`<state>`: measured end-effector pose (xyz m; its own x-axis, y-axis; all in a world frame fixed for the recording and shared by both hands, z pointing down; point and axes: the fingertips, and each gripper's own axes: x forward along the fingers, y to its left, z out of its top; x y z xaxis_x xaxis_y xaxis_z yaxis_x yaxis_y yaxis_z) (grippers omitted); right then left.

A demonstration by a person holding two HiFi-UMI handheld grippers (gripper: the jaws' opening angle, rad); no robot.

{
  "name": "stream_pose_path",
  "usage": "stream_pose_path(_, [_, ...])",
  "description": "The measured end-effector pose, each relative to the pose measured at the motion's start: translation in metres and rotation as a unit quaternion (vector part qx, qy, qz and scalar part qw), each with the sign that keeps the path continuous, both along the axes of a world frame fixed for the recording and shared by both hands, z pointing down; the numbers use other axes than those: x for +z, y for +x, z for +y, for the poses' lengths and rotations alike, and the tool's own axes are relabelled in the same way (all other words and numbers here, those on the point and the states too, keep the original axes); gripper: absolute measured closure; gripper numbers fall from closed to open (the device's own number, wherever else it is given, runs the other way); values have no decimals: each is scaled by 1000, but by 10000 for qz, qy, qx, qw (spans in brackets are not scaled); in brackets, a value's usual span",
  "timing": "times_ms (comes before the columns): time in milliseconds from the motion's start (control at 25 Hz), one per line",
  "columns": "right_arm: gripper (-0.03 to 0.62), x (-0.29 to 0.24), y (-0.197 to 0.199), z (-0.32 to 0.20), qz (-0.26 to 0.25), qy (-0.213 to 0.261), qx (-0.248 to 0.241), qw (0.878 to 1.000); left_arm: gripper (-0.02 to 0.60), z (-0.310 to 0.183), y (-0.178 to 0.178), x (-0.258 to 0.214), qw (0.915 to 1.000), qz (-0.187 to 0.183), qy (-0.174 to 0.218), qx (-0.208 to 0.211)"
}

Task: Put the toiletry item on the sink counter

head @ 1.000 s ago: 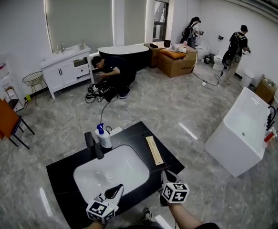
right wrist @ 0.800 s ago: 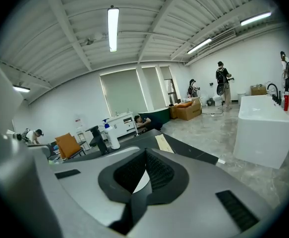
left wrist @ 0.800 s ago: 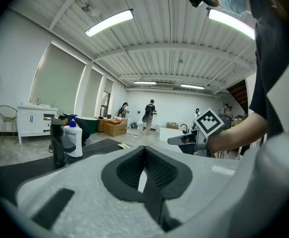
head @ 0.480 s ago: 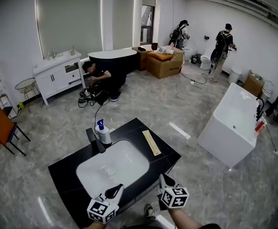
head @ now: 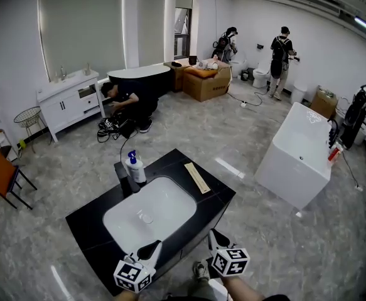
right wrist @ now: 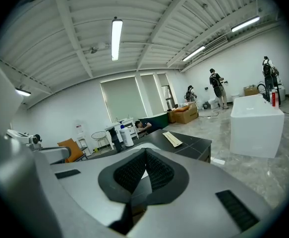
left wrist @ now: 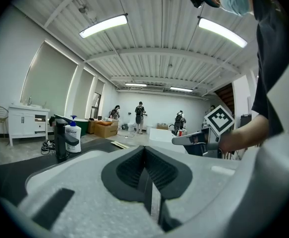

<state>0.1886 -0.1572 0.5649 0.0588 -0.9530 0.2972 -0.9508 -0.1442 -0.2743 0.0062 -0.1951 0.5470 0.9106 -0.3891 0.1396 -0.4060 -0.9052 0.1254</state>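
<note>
Evidently task looks done: white pump bottle with blue cap (head: pixel 135 167) stands upright on black sink table (head: pixel 213 194), far left, just beside black faucet (head: pixel 123 177), handy to white basin (head: pixel 164 213). Left gripper (head: pixel 152 251), right gripper (head: pixel 216 237) hover at near edge, jaws together, empty.

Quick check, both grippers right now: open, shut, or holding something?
Left gripper: shut, nothing between the jaws.
Right gripper: shut, nothing between the jaws.
</note>
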Motion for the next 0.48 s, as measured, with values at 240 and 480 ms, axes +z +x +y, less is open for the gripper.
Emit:
stream_pose_path(240, [597, 0, -21, 21, 65, 28, 64, 10000, 575, 15, -18, 3, 10000, -9, 45, 84])
stream_pose_path(480, [597, 2, -42, 41, 72, 26, 165, 9998, 575, 27, -34, 4, 9998, -21, 53, 193])
